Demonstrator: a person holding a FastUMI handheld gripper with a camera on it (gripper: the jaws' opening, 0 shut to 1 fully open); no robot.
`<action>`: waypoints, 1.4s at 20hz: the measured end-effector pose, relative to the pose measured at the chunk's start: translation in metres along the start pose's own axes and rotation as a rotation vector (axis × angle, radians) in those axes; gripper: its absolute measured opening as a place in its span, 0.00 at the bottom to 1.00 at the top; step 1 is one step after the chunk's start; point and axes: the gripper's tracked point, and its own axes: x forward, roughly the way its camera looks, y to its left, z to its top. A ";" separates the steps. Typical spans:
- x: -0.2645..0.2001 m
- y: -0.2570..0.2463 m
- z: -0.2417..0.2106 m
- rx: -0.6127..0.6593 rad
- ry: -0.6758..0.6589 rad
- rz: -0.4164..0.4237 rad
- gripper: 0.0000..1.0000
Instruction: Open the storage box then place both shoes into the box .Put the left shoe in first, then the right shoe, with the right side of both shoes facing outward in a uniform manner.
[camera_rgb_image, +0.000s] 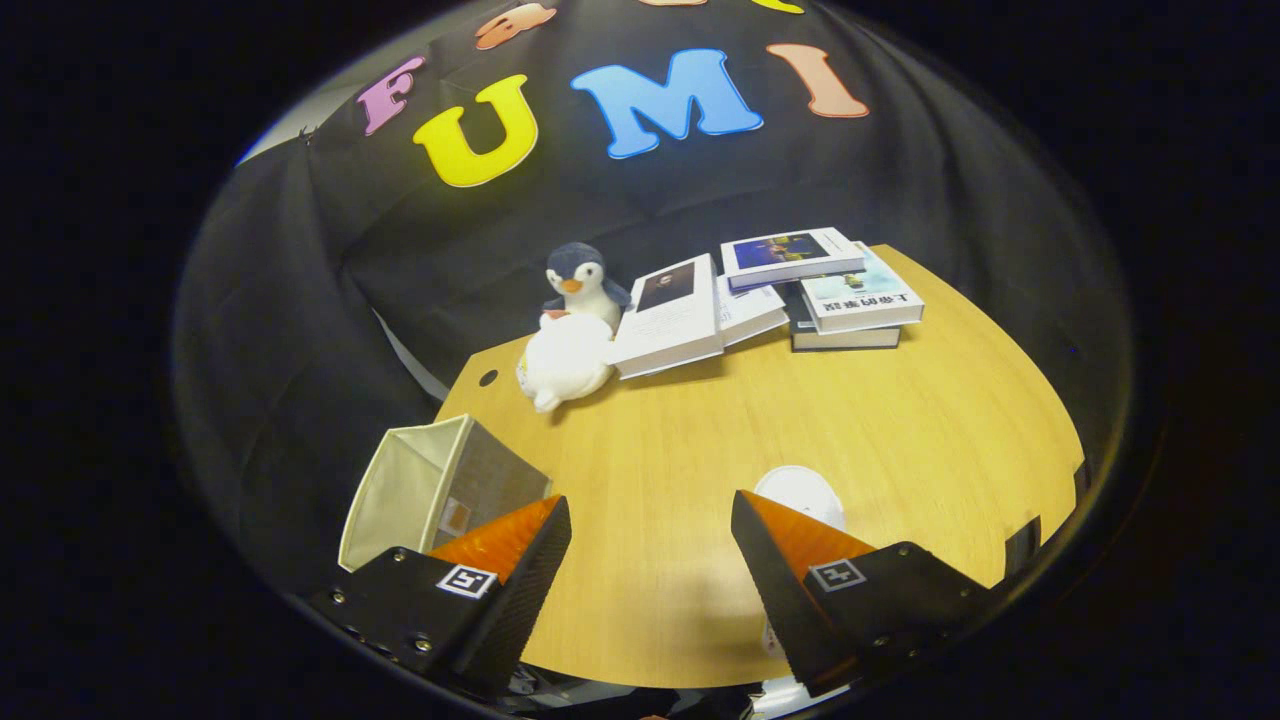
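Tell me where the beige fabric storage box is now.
In the gripper view, the beige fabric storage box stands at the wooden table's near-left corner, just beyond the open gripper's left finger, nearer than the white plush toy.

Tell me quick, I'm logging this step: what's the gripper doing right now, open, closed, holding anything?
Gripper: open, fingers spread wide over bare table, holding nothing; storage box by one finger, white shoe behind the other.

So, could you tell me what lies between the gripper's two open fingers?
Bare wooden table, in the gripper view; the gripper holds nothing, with the storage box beside one finger.
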 end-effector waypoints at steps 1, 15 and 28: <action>0.001 -0.013 -0.003 -0.010 0.004 -0.027 0.98; 0.022 -0.116 -0.067 -0.066 0.161 -0.180 0.98; 0.033 -0.155 -0.119 -0.164 0.316 -0.257 0.98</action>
